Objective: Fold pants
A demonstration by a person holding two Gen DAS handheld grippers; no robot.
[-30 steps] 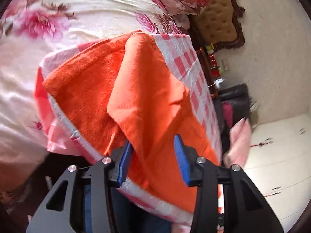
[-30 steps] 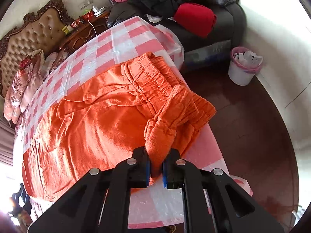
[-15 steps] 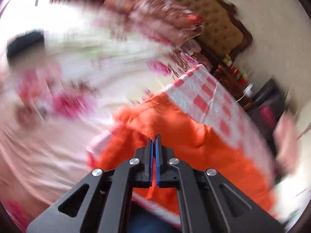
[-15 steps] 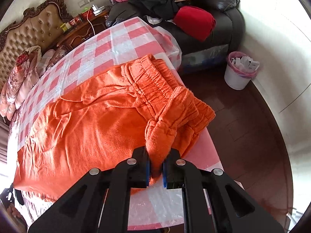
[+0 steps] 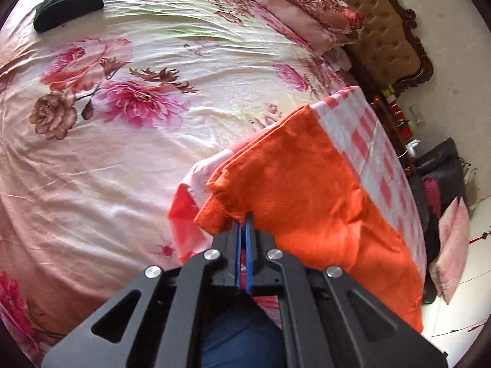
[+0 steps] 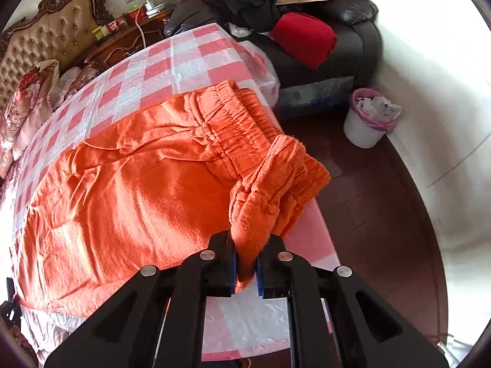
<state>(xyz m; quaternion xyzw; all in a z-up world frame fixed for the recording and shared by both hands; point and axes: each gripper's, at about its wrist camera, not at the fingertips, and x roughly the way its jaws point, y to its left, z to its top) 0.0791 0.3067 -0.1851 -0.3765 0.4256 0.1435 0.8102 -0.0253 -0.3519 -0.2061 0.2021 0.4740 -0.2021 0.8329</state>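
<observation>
Orange pants (image 6: 138,184) lie spread over a table with a red-and-white checked cloth (image 6: 190,58). My right gripper (image 6: 246,263) is shut on a bunched-up piece of the elastic waistband at the table's near edge. In the left wrist view the leg end of the pants (image 5: 307,199) hangs over the table's corner (image 5: 362,128). There my left gripper (image 5: 244,224) is shut on the edge of the orange cloth, its blue pads almost touching.
A bed with a floral sheet (image 5: 122,107) lies beyond the table, with a dark folded item (image 5: 69,6) and pillows (image 5: 307,3) on it. A black sofa (image 6: 353,46) piled with clothes and a white bin (image 6: 368,119) stand past the far end. A person's blue trouser leg (image 5: 242,337) shows below.
My left gripper has closed on the leg cloth that lay between its open jaws, then swung so the bed fills its view. The right gripper has kept its hold and stayed put.
</observation>
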